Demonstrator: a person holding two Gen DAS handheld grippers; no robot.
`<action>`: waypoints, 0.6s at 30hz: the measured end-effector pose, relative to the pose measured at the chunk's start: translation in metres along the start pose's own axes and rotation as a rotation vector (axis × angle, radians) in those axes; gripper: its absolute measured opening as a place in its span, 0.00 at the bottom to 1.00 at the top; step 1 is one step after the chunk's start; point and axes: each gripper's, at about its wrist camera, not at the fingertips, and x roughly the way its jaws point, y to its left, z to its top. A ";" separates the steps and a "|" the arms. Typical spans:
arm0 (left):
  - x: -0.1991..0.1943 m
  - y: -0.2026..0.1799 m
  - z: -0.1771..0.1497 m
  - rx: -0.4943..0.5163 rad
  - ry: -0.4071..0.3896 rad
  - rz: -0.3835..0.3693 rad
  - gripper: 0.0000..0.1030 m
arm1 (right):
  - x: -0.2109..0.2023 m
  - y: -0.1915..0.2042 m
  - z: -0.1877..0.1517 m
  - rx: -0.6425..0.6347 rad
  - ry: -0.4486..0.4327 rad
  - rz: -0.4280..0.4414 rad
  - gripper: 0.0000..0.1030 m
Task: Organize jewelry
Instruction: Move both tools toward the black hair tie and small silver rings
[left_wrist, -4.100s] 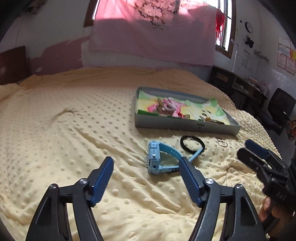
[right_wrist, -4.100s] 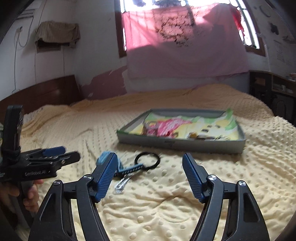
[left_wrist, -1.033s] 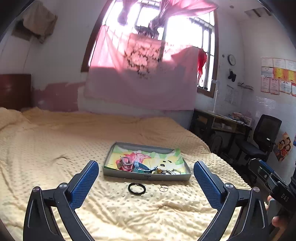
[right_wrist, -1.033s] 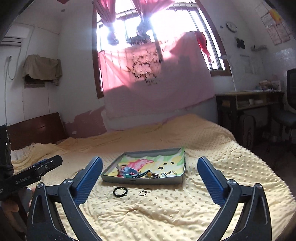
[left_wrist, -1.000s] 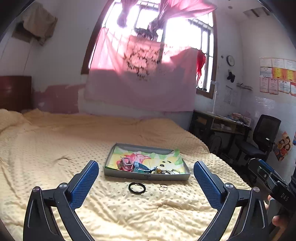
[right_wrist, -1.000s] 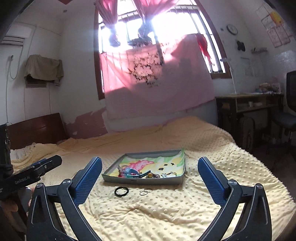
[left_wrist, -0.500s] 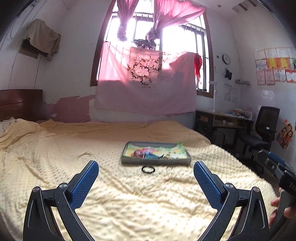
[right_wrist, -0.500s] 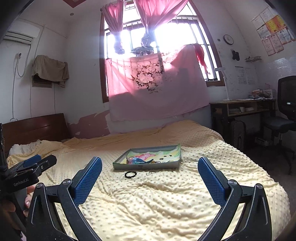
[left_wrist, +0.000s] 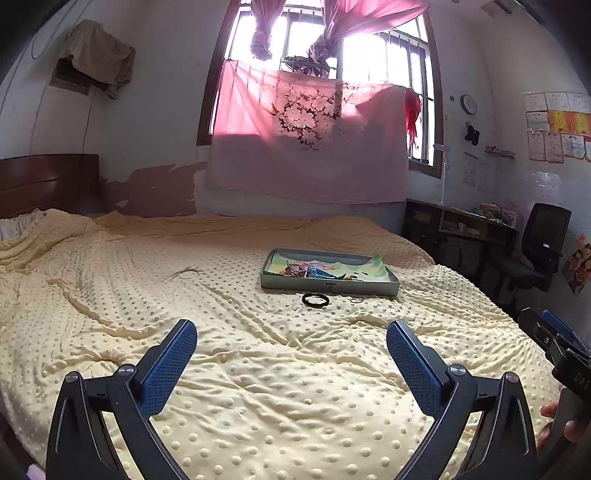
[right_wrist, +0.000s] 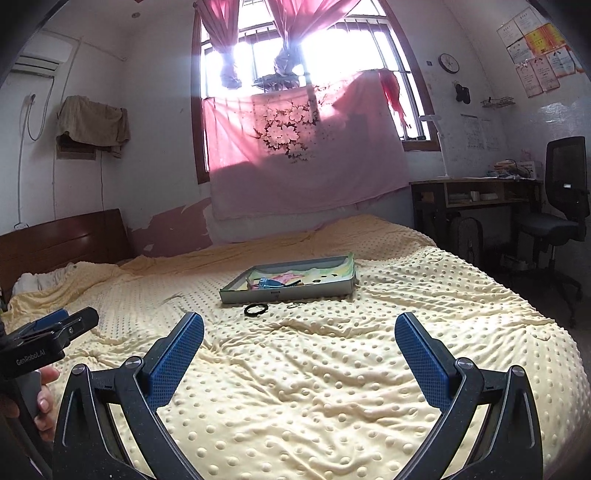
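A grey shallow tray (left_wrist: 328, 287) with a colourful lining lies far off on the yellow bed. A blue watch (left_wrist: 319, 273) and small jewelry pieces lie in it. A black ring band (left_wrist: 315, 300) and thin wire rings (left_wrist: 356, 300) lie on the blanket just in front of the tray. In the right wrist view the tray (right_wrist: 288, 293), black band (right_wrist: 255, 309) and wire rings (right_wrist: 294, 305) show too. My left gripper (left_wrist: 291, 354) is open and empty, far back from the tray. My right gripper (right_wrist: 299, 347) is open and empty as well.
The dotted yellow blanket (left_wrist: 258, 369) covers the whole bed. A wooden headboard (left_wrist: 44, 181) stands at the left. A dark desk (right_wrist: 476, 206) and an office chair (right_wrist: 561, 214) stand at the right. A pink cloth (left_wrist: 306, 147) hangs under the window.
Both grippers have drawn far back from the tray and risen. The blue watch, on the blanket four seconds ago, now lies in the tray. Both grippers stay open.
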 end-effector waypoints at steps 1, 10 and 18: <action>0.002 0.000 0.002 -0.001 -0.003 -0.002 1.00 | 0.003 0.001 0.002 -0.004 -0.003 0.001 0.99; 0.043 -0.004 0.037 0.002 -0.037 -0.001 1.00 | 0.040 0.005 0.031 -0.025 -0.047 0.018 0.99; 0.107 -0.003 0.062 -0.029 -0.024 0.034 1.00 | 0.108 0.007 0.058 -0.046 -0.068 0.049 0.99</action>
